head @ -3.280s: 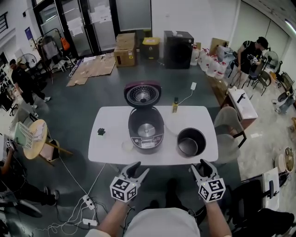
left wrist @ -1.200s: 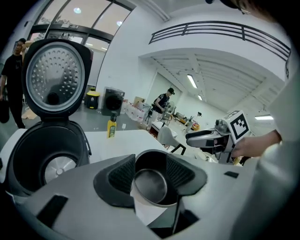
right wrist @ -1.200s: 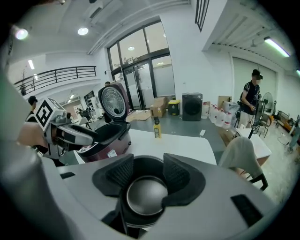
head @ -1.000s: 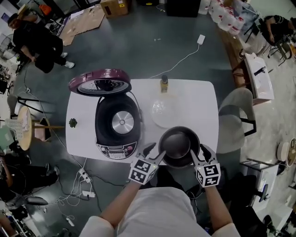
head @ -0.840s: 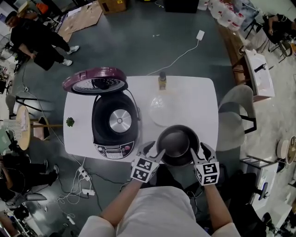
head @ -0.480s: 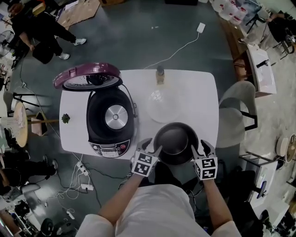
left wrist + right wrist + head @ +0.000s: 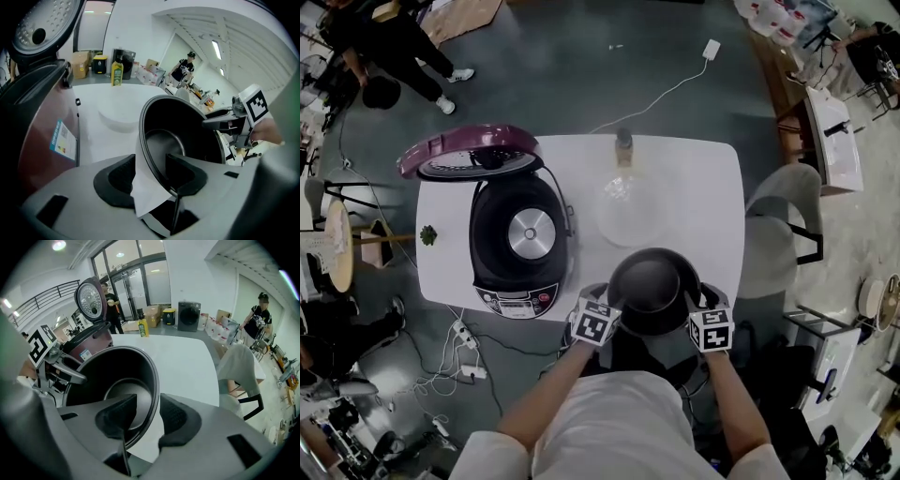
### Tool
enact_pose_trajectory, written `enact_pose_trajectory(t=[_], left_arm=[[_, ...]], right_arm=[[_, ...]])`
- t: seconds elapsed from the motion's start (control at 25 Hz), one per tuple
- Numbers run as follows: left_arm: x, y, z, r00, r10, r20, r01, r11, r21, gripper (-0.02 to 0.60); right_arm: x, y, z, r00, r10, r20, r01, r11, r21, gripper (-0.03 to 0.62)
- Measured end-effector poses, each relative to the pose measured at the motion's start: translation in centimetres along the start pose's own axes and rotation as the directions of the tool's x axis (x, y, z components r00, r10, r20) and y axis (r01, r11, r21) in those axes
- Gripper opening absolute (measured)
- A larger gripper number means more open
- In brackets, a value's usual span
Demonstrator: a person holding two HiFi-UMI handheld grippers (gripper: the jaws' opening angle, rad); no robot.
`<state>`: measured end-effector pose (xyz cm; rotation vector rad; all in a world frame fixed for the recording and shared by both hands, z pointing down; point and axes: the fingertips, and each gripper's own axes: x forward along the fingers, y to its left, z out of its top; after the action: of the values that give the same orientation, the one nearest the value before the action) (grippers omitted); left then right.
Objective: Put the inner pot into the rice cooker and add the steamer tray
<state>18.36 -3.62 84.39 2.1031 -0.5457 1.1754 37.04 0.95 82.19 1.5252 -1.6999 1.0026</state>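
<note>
The black inner pot (image 7: pixel 653 289) stands at the table's near edge, right of the open rice cooker (image 7: pixel 508 298). My left gripper (image 7: pixel 607 302) straddles the pot's left rim, one jaw inside and one outside; in the left gripper view the left gripper (image 7: pixel 152 168) is closing a little, its pads off the inner pot (image 7: pixel 183 136). My right gripper (image 7: pixel 696 302) straddles the right rim. In the right gripper view the right gripper (image 7: pixel 147 411) is closing, a thin gap left beside the inner pot (image 7: pixel 117 376). The translucent steamer tray (image 7: pixel 630 214) lies behind the pot.
The cooker's maroon lid (image 7: pixel 464 150) stands up at the back left. A yellow bottle (image 7: pixel 623 145) stands at the far edge of the white table (image 7: pixel 708 202), and a small green plant (image 7: pixel 428 234) at its left end. A grey chair (image 7: pixel 778 225) is at the right; people stand around the room.
Both grippers have come down from beside the pot onto its rim, one on each side. The pot has stayed on the table.
</note>
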Motion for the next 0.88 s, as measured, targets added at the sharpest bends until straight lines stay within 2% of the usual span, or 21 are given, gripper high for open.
enact_pose_trajectory(t=[0.16,0.24,0.48,0.88], left_arm=[[0.9,-0.2,-0.4,0.998,-0.035,-0.045,0.033,0.999,-0.034,0.188],[0.9,-0.2,-0.4,0.998,-0.032,-0.058,0.03,0.999,-0.04,0.164],[0.3,0.4,-0.9,0.998,0.02,-0.06,-0.024,0.998,-0.065,0.123],[-3.7,0.1,0.0,0.999,0.039,-0.014,-0.04,0.998,-0.052,0.123]], right_arm=[[1.1,-0.4,-0.7,0.999,0.006,-0.054,-0.005,1.0,0.009,0.077],[1.4,-0.4,-0.8,0.997,0.018,-0.072,-0.016,0.999,0.035,0.063],[0.8,0.5,-0.9,0.996,0.035,-0.077,-0.03,0.997,0.066,0.057],[-2.1,2.3,2.0,0.999,0.031,-0.024,-0.031,0.999,0.015,0.057]])
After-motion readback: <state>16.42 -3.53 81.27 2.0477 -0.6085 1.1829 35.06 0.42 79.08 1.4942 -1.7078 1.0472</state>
